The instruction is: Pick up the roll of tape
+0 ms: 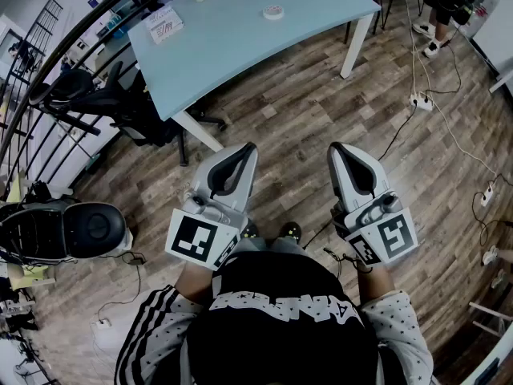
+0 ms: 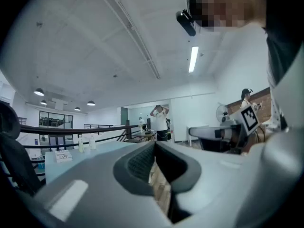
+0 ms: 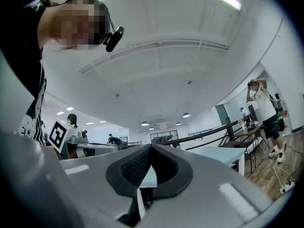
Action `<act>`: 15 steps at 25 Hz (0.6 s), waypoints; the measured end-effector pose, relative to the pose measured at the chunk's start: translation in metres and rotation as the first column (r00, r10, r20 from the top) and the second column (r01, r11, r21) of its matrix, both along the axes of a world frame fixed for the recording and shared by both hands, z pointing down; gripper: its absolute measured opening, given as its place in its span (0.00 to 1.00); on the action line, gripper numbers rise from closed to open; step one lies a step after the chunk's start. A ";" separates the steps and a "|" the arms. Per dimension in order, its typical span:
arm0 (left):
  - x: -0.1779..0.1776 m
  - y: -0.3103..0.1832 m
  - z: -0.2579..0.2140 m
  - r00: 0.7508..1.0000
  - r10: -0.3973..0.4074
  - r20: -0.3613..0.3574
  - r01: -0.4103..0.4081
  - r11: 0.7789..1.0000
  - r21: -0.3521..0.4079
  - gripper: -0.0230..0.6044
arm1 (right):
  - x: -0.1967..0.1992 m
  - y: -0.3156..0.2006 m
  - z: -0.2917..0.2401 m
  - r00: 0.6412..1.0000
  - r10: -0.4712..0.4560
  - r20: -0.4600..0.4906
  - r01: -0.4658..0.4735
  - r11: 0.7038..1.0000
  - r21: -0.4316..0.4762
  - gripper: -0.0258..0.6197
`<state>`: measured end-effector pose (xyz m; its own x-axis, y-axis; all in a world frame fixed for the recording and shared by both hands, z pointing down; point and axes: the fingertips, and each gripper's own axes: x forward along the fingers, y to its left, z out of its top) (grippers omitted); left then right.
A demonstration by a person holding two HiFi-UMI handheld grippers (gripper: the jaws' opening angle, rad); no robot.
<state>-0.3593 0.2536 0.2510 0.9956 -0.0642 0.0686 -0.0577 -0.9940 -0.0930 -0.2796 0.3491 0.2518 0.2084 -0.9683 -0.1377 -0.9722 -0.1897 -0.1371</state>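
left hand-held gripper (image 1: 249,147): clenched, tips meeting with nothing between them, over the wooden floor (image 1: 304,111)
right hand-held gripper (image 1: 336,147): clenched and empty too, just at 3 o'clock of the left one, both pointing toward 12 o'clock
roll of tape (image 1: 273,11): white, lying flat on the light blue surface (image 1: 240,50), at 12 o'clock from both hand-held grippers and well apart from them
printed box (image 1: 163,24): on the same surface, at 9 o'clock of the roll of tape, near the edge
black chair (image 1: 120,103): at 7 o'clock of the surface, beside the railing
power strip (image 1: 419,101): on the floor, at 3 o'clock of the surface's white leg
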 end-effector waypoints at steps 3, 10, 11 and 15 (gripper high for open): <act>0.004 0.002 -0.002 1.000 -0.003 0.009 0.003 1.000 0.009 0.04 | 0.003 0.001 -0.001 1.000 -0.003 0.002 0.003 1.000 -0.002 0.04; 0.010 0.013 -0.004 0.999 -0.032 0.016 0.032 0.999 0.024 0.04 | 0.018 0.010 -0.001 0.998 -0.038 0.056 0.037 0.999 0.028 0.05; 0.009 0.012 -0.005 0.999 -0.035 0.016 0.035 0.999 0.027 0.04 | 0.018 0.009 -0.002 0.998 -0.043 0.053 0.041 0.999 0.030 0.05; -0.003 -0.006 -0.004 0.999 -0.047 0.017 0.046 0.998 0.045 0.04 | 0.012 -0.011 0.001 0.997 -0.051 0.049 0.049 0.998 0.042 0.05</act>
<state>-0.3622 0.2472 0.2471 0.9901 -0.1138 0.0827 -0.1017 -0.9851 -0.1387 -0.2679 0.3379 0.2527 0.1673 -0.9716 -0.1676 -0.9720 -0.1342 -0.1926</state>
